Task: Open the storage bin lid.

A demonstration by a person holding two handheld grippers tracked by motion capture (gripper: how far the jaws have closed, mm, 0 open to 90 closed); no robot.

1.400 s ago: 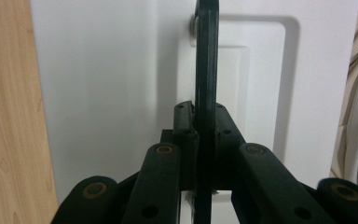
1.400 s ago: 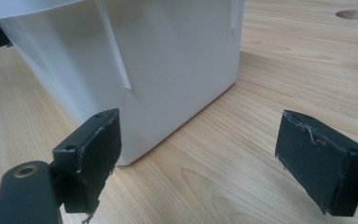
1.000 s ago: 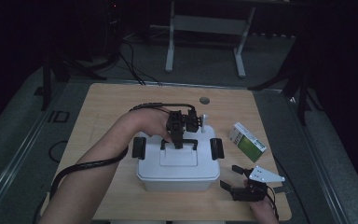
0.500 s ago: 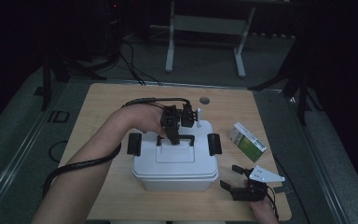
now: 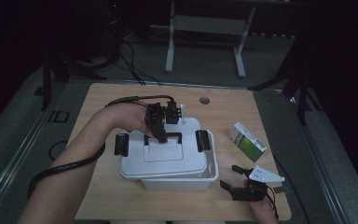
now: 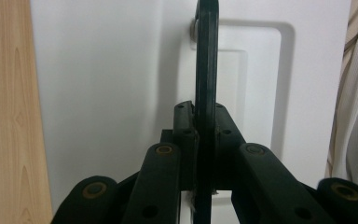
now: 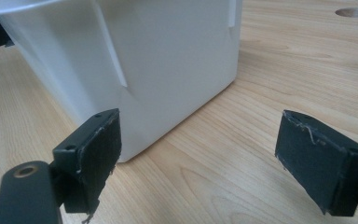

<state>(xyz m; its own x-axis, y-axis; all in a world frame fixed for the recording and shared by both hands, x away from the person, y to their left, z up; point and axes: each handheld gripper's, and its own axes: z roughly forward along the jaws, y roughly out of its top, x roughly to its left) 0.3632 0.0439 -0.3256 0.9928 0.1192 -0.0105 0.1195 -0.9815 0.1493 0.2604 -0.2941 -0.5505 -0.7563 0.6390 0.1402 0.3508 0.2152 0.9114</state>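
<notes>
A white storage box (image 5: 182,183) stands mid-table, and its white lid (image 5: 168,158) is raised and shifted off it to the left, with a black latch (image 5: 121,143) hanging at each end. My left gripper (image 5: 161,133) is shut on the lid's black handle (image 5: 164,137); in the left gripper view the handle (image 6: 207,70) runs up between the pressed jaws (image 6: 200,122) over the lid (image 6: 112,93). My right gripper (image 5: 230,176) rests open near the front right, its jaws (image 7: 205,140) wide apart and empty beside the box's corner (image 7: 168,60).
A green and white carton (image 5: 248,139) lies on the wooden table (image 5: 98,107) right of the box. A round hole (image 5: 204,100) is set in the tabletop at the back. Metal stand legs and cables sit on the dark floor beyond. A light sleeve (image 6: 354,116) edges the left gripper view.
My left gripper has lifted the lid by its handle and carried it left, uncovering the box's front right rim. The right gripper has stayed put.
</notes>
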